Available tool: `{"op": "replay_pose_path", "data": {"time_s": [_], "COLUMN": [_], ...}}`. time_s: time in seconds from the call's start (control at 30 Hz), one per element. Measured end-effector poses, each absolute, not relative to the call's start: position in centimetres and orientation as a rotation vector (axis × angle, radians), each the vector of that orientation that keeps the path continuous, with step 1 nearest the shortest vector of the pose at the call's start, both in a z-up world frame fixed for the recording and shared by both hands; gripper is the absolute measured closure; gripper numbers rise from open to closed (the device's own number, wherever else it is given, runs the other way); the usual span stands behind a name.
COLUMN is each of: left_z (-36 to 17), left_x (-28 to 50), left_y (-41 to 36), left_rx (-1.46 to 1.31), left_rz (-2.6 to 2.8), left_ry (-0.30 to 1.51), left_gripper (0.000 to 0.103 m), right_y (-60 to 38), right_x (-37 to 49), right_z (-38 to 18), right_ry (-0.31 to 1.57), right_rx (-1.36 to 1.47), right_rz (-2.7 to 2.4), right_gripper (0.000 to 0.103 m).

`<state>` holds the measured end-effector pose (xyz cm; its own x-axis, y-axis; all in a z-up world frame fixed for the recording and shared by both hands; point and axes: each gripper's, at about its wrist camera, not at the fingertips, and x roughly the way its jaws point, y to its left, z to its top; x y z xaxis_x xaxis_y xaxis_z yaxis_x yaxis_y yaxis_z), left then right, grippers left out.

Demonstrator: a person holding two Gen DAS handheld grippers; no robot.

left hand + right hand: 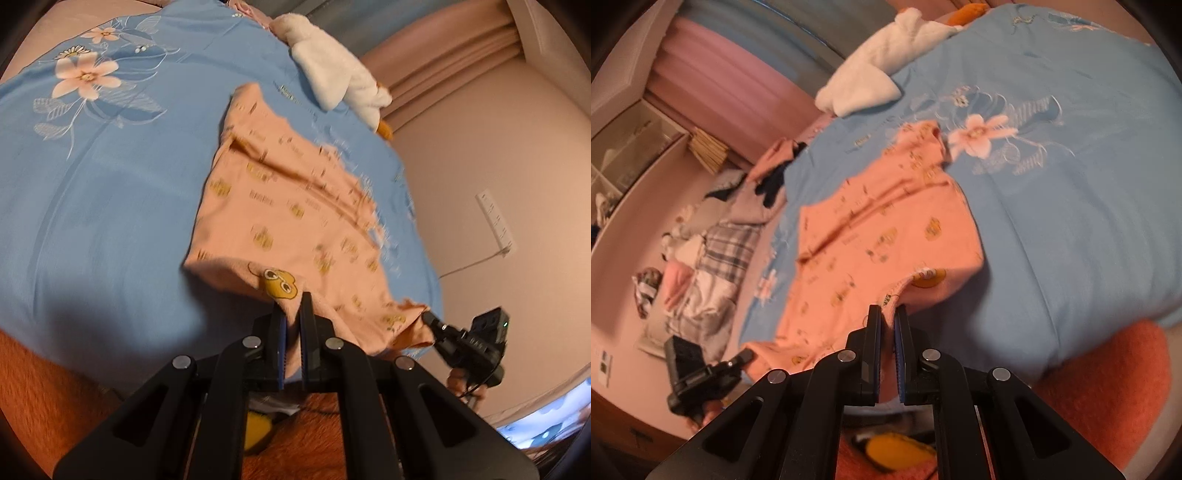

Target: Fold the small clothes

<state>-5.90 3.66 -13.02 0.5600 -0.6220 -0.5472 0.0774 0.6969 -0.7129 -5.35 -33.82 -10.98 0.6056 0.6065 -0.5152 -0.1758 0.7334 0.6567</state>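
A small peach garment (pixel 291 206) with yellow cartoon prints lies spread on the blue floral bedsheet (pixel 110 177). My left gripper (pixel 291 308) is shut on its near edge beside a yellow cartoon face. My right gripper (pixel 889 317) is shut on the near edge of the same garment (pixel 879 229). The right gripper also shows in the left wrist view (pixel 428 317), pinching the garment's near right corner. The left gripper shows in the right wrist view (pixel 746 356) at the garment's near left corner. The near edge is lifted off the sheet (pixel 1071 184).
A white fluffy item (pixel 332 70) lies at the far side of the bed. An orange fuzzy surface (pixel 1108 376) sits below the bed's near edge. A pile of clothes (pixel 701 266) lies on the floor to the left. A wall socket strip (pixel 495 218) is on the right wall.
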Motion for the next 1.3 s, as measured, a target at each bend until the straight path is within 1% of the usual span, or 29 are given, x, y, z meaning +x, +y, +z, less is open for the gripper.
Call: {"op": "replay_pose_path", "data": {"time_s": [0.3, 0.47, 0.7, 0.77, 0.8, 0.83, 0.87, 0.9, 0.93, 1.07, 1.17, 1.2, 1.23, 1.3], "left_z": [-12.1, -13.1, -15.9, -16.6, -16.5, -16.3, -16.1, -15.7, -15.2, -13.9, -14.1, -14.4, -14.5, -14.7], "left_x": [-0.4, 2.9, 6.3, 6.4, 6.2, 5.8, 5.6, 5.1, 4.5, 2.3, 1.0, 0.4, 0.3, 0.1], "left_y": [4.7, 4.3, 3.5, 3.5, 3.6, 3.7, 3.8, 4.0, 4.2, 4.1, 3.4, 3.0, 2.7, 2.0], "left_rx": [-0.770, -0.735, -0.640, -0.622, -0.622, -0.623, -0.625, -0.626, -0.618, -0.573, -0.552, -0.535, -0.517, -0.493], "left_rz": [-0.417, -0.349, -0.241, -0.226, -0.235, -0.250, -0.259, -0.270, -0.282, -0.316, -0.357, -0.362, -0.366, -0.376], "left_ry": [0.851, 0.883, 0.971, 0.997, 0.992, 0.984, 0.978, 0.969, 0.960, 0.930, 0.947, 0.961, 0.961, 0.957], "left_gripper": [0.098, 0.098, 0.097, 0.093, 0.087, 0.077, 0.071, 0.057, 0.050, 0.051, 0.052, 0.055, 0.059, 0.064], "right_y": [-34.0, -33.4, -32.2, -32.2, -32.2, -32.2, -32.3, -32.5, -32.9, -33.1, -31.7, -31.0, -30.4, -29.3], "right_x": [0.2, 2.9, 6.2, 6.1, 5.7, 5.4, 4.8, 4.1, 3.4, 1.6, 1.1, 1.0, 1.0, 1.2], "right_z": [-11.3, -11.9, -13.9, -13.8, -13.6, -13.2, -12.8, -12.2, -11.8, -10.8, -11.1, -11.4, -11.6, -12.4], "right_ry": [0.827, 0.842, 0.925, 0.919, 0.911, 0.900, 0.884, 0.863, 0.844, 0.835, 0.862, 0.876, 0.885, 0.910], "right_rx": [0.637, 0.608, 0.504, 0.483, 0.460, 0.438, 0.417, 0.402, 0.403, 0.403, 0.381, 0.365, 0.348, 0.327], "right_rz": [0.438, 0.402, 0.288, 0.284, 0.282, 0.276, 0.263, 0.252, 0.260, 0.317, 0.353, 0.367, 0.379, 0.396], "right_gripper": [0.095, 0.095, 0.095, 0.094, 0.092, 0.089, 0.078, 0.067, 0.064, 0.063, 0.063, 0.063, 0.063, 0.063]}}
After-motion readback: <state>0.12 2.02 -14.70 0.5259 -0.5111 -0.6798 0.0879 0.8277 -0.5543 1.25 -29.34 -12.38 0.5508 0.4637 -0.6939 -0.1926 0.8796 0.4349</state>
